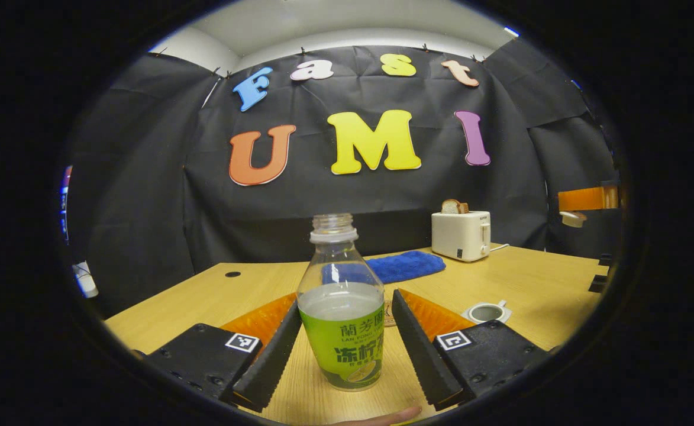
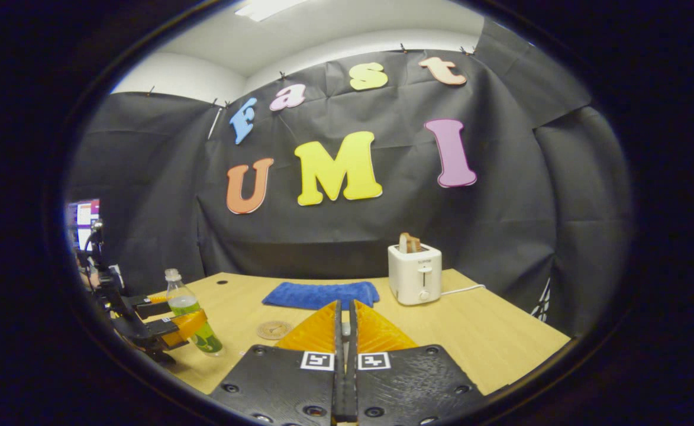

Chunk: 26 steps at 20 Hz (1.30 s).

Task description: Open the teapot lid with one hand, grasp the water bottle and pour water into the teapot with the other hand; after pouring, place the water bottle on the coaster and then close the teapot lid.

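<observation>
A clear uncapped water bottle with a green label stands on the wooden table, about half full. My left gripper is open, one finger on each side of the bottle and close to its walls. A round coaster peeks out just behind the bottle. The white teapot sits to the right with its top uncovered. At the far right the other gripper holds a small white lid in the air. In the right gripper view my right gripper is shut, high above the table; the bottle and coaster lie to its left.
A white toaster with bread stands at the back right, with a folded blue cloth beside it. A person's fingertip shows at the bottom edge. The table's left edge runs close to the bottle.
</observation>
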### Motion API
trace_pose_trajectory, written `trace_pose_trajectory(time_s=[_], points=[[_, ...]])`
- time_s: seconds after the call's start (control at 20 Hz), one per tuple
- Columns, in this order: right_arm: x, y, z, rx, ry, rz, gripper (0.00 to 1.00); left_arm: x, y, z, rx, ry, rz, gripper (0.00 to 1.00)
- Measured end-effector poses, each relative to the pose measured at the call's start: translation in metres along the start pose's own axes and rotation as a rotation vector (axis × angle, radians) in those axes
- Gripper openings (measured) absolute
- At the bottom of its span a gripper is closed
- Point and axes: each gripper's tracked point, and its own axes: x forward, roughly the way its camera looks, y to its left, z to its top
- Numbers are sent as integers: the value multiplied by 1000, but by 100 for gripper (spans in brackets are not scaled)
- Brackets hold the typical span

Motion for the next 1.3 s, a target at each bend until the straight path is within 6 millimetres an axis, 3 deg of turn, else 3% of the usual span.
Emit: trace_pose_trajectory(time_s=[0.1,0.25,0.35,0.6,0.75,1.1,1.3], points=[[-7,1,8,-14,-20,-2,0,1,-2,0,-11,18,1,80],[-13,0,11,-30,-33,16,0,-7,3,12,58,17,46,77],[-14,-7,11,-22,-26,14,0,-8,14,21,205,53,124,76],[-9,-27,7,-6,-10,-24,0,0,-8,10,547,165,64,76],[-6,-40,4,-10,4,-56,0,4,-9,4,981,211,78,76],[-4,-41,-5,-31,26,-69,0,-6,-24,-17,1382,331,24,76],[-1,-42,-8,-41,37,-77,0,-6,-33,-17,1585,377,5,76]])
